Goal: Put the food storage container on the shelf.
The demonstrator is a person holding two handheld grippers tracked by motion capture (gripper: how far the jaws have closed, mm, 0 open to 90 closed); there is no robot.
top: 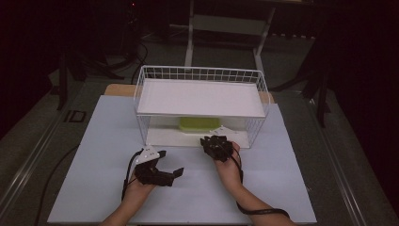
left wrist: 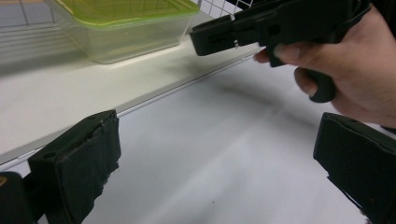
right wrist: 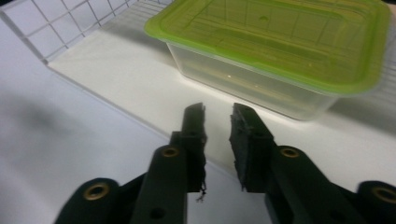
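The box (green lid on) sits at the front edge of the rack's bottom shelf. The right gripper points at it, jaws nearly together, holding nothing. The left gripper waits wide open.

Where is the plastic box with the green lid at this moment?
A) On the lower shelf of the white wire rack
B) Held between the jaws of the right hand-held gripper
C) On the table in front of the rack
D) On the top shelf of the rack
A: the plastic box sits on the lower shelf, under the top shelf of the wire rack; the right hand-held gripper is in front of it, empty.
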